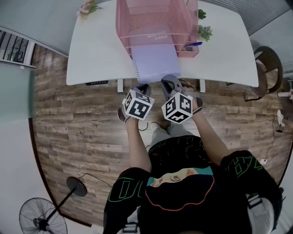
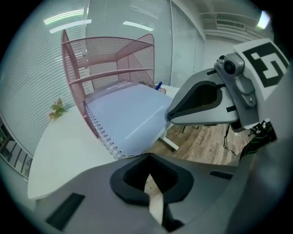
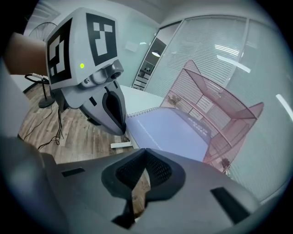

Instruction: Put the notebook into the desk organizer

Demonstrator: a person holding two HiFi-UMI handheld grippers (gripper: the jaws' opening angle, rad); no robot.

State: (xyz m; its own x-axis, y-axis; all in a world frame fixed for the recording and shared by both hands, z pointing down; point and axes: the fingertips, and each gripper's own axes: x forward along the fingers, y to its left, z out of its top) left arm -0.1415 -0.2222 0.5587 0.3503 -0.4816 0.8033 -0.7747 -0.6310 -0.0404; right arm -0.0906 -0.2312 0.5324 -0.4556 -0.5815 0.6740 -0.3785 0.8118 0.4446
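A lavender spiral notebook (image 1: 154,62) lies flat on the white desk (image 1: 91,50). Its far end is inside the bottom tier of the pink mesh organizer (image 1: 153,20), and its near end overhangs the desk's front edge. My left gripper (image 1: 142,87) is shut and empty, just short of the notebook's near left corner (image 2: 126,121). My right gripper (image 1: 170,81) is also shut with nothing between its pads. Its tip (image 2: 170,114) is at the notebook's near right corner; I cannot tell whether it touches. In the right gripper view the notebook (image 3: 174,132) runs into the organizer (image 3: 215,109).
A blue pen (image 1: 194,44) sits in the organizer's side cup, with small plants (image 1: 204,32) beside it. Flowers (image 1: 88,7) stand at the desk's far left corner. A chair (image 1: 268,64) is at the right and a floor fan (image 1: 41,217) at the lower left.
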